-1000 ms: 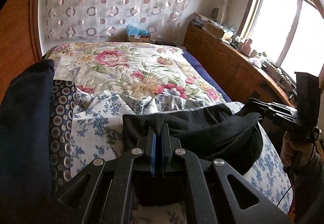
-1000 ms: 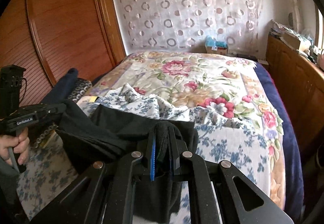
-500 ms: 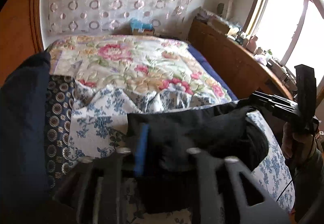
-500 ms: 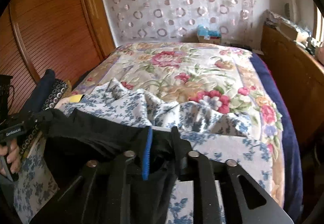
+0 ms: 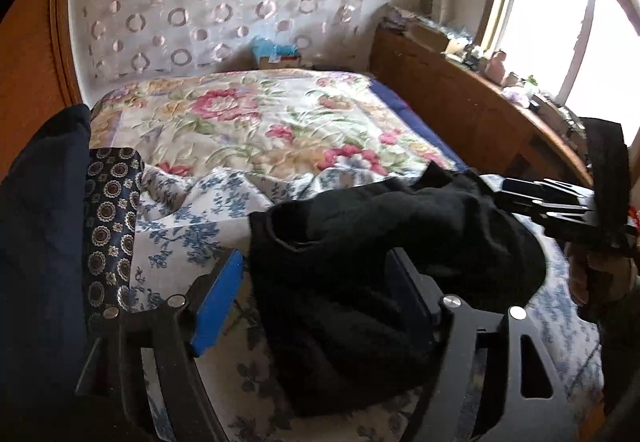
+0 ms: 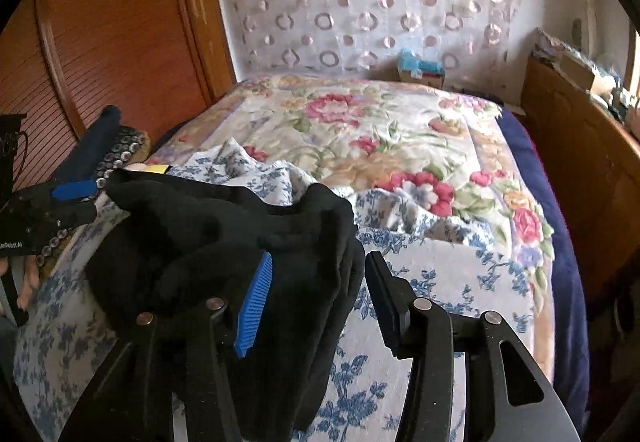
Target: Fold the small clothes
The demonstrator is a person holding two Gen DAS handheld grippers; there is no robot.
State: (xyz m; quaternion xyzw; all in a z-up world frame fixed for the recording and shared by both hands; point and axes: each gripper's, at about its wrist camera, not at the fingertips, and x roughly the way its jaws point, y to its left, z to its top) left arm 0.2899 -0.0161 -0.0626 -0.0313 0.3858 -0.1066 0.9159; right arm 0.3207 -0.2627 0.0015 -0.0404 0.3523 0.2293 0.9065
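Daylight is pouring through the window [image 5: 576, 22], blowing its panes out to white glare. Fisheye bending is curving both views' edges into dark corners, and fine detail is looking soft and slightly smeared.

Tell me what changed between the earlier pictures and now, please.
Both grippers let go of the black garment: the left gripper and right gripper have just been opening, with the cloth lying loose between their jaws. The garment stayed on the blue-flowered sheet.

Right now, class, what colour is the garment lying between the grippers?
Black garment; right wrist view shows it best.
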